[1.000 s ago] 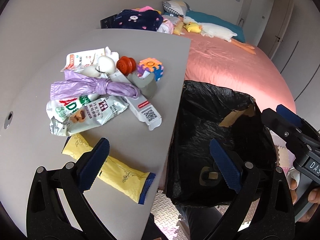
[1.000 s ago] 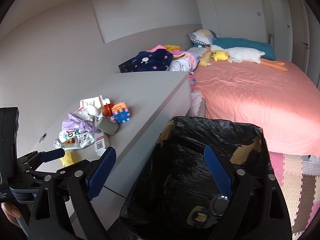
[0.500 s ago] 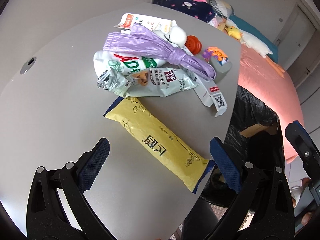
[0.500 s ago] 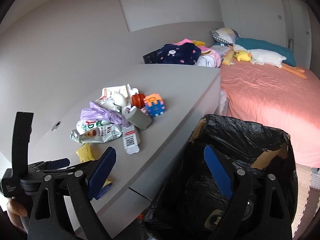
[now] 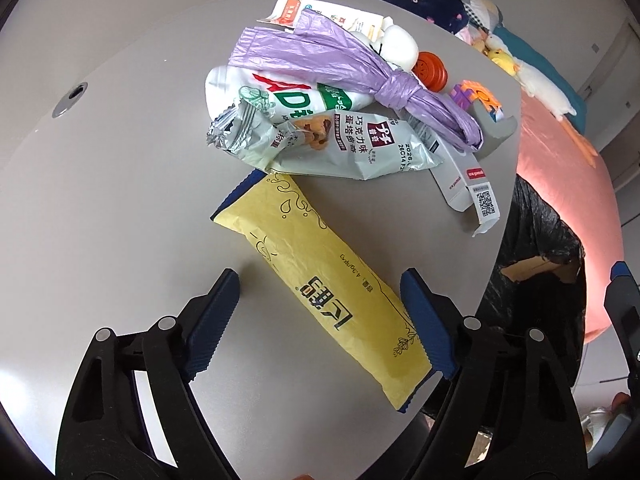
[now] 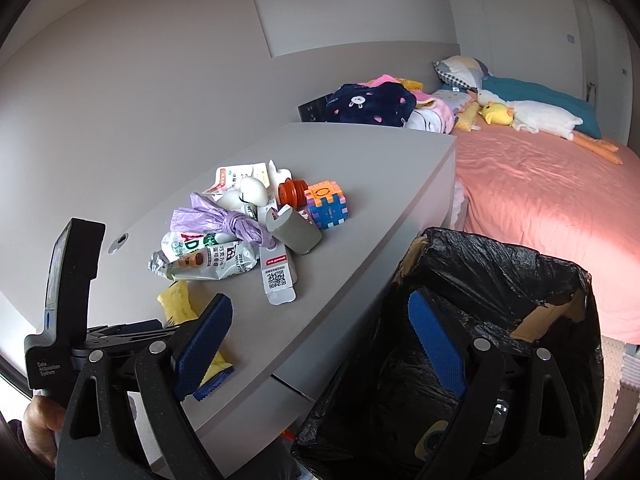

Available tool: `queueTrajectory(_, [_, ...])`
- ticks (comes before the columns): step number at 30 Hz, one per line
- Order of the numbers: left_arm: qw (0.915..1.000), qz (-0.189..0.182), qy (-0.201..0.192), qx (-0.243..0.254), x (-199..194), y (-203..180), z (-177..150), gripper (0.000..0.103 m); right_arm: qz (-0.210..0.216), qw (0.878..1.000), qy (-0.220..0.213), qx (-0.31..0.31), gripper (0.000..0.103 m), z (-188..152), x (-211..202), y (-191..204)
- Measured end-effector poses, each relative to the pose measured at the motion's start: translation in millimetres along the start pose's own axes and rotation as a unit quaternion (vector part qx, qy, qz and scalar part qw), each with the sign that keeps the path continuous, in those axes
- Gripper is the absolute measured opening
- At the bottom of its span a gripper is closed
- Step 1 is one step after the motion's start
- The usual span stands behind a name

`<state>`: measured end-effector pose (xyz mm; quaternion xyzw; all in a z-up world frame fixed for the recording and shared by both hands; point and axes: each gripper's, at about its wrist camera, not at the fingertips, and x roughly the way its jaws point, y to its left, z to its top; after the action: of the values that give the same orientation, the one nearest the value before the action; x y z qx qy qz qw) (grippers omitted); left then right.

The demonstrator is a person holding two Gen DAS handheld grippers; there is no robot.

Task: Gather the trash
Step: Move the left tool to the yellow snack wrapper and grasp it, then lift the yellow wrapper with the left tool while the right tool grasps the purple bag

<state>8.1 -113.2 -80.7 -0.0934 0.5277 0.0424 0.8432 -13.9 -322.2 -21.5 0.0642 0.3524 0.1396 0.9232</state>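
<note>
A yellow snack wrapper (image 5: 320,280) lies on the grey table (image 5: 100,200) near its front edge. My left gripper (image 5: 324,320) is open, its fingers either side of the wrapper's near end, just above it. Behind it lies a pile: a silver-white cookie wrapper (image 5: 340,144), a purple plastic bag (image 5: 352,68), a white pouch (image 5: 260,92) and a small white carton (image 5: 468,184). My right gripper (image 6: 320,340) is open and empty, between the table edge and the black-lined trash bin (image 6: 500,280). The yellow wrapper also shows in the right wrist view (image 6: 180,300).
An orange round toy (image 6: 292,190), a colourful puzzle cube (image 6: 326,204) and a grey block (image 6: 296,232) sit beside the pile. A pink bed (image 6: 540,200) with pillows and plush toys lies beyond the bin. A grommet hole (image 5: 70,98) is in the table at left.
My left gripper has swung from over the bin to the table and come down over the yellow wrapper. My right gripper has shifted toward the table edge.
</note>
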Motion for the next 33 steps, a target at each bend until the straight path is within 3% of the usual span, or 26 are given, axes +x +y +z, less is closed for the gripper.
queueTrajectory(3, [0.9997,0.02,-0.005,0.015,2,-3,0,0.073,0.001,1.0,0.002,-0.003,0.09,-1,1,3])
queueTrajectory(6, [0.9991,0.029,-0.013,0.027,0,-2,1,0.057,0.003,1.0,0.003,-0.005,0.09,0,3,5])
queueTrajectory(8, [0.9991,0.027,-0.017,0.028,-2,1,1,0.045,0.005,1.0,0.004,-0.007,0.09,0,4,7])
queueTrajectory(14, [0.9994,0.003,-0.022,0.028,-7,12,0,0.024,0.012,1.0,0.005,-0.018,0.09,3,8,17])
queueTrajectory(17, [0.9992,0.0,-0.029,0.027,-12,17,1,0.02,0.017,1.0,0.006,-0.024,0.09,6,11,22])
queueTrajectory(33, [0.9966,-0.016,-0.08,0.012,-57,57,22,0.019,0.047,0.996,0.019,-0.067,0.09,24,45,70])
